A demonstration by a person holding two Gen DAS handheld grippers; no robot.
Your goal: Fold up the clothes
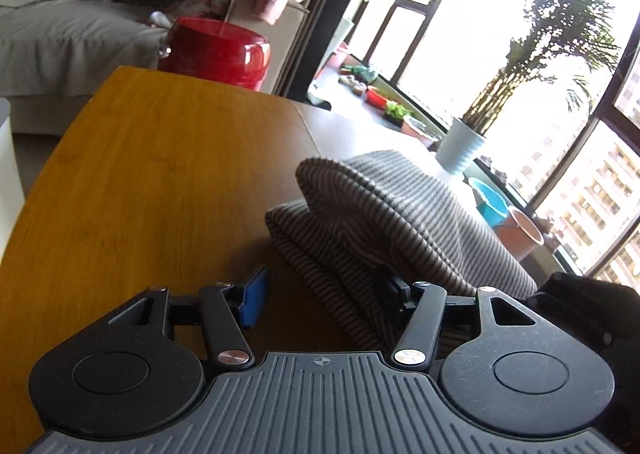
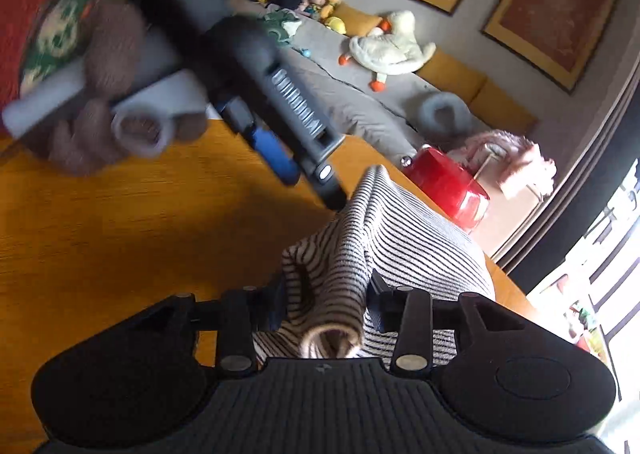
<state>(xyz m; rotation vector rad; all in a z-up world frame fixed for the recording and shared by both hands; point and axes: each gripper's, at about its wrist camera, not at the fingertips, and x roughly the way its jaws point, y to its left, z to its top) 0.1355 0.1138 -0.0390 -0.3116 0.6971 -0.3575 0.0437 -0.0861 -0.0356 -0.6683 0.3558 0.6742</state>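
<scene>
Striped garment (image 2: 360,254) sits bunched between the right tool's (image 2: 326,294) pinching fingers; the left tool (image 1: 324,294), half spread, touches it on the wooden surface (image 1: 140,174).

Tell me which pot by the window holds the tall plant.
The pale blue ribbed pot, farthest back; the pink pot and turquoise bowl sit nearer the camera.
</scene>
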